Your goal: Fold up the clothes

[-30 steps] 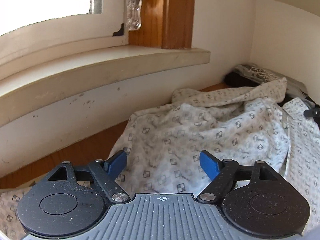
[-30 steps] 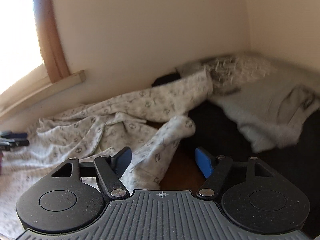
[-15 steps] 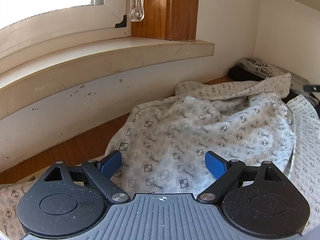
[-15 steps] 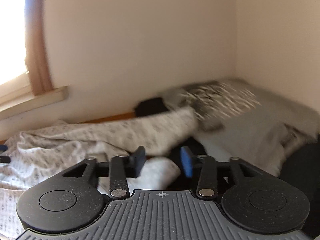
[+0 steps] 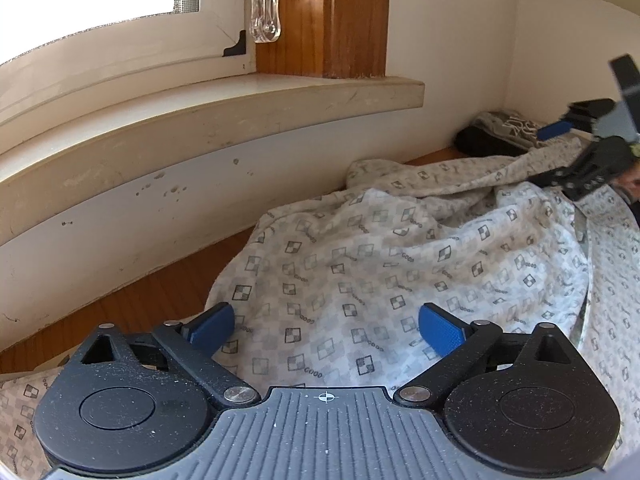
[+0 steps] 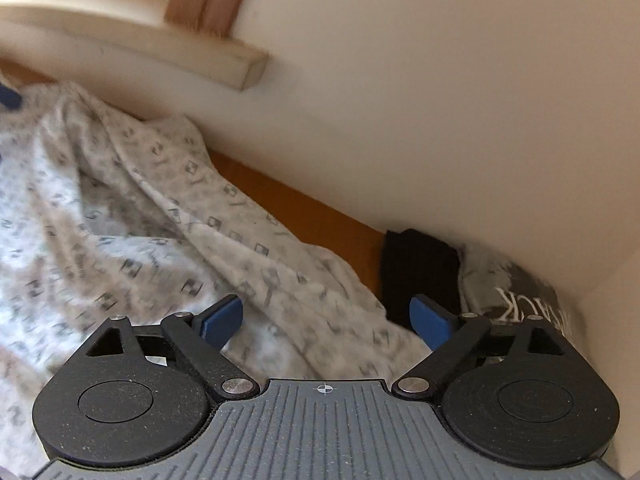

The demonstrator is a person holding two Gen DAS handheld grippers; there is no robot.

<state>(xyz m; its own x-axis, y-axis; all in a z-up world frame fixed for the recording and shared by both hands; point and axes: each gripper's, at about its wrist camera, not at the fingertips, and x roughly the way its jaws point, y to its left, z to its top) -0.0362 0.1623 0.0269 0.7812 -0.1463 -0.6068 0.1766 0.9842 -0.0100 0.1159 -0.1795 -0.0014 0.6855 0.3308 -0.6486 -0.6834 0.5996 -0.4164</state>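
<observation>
Count: one patterned white garment (image 5: pixel 400 272), one black garment (image 6: pixel 416 272), one grey printed garment (image 6: pixel 516 292), two grippers, one window sill (image 5: pixel 240 112), one clear clip (image 5: pixel 264 12).

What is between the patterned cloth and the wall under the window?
A bare strip of wooden floor lies between the patterned cloth and the wall; the left wrist view shows it.

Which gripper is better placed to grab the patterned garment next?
Left, probably. The left gripper hangs steady, jaws opening, right over the patterned garment with cloth between its pads. The right gripper is opening too, but its view is blurred and it sits at the garment's edge.
</observation>
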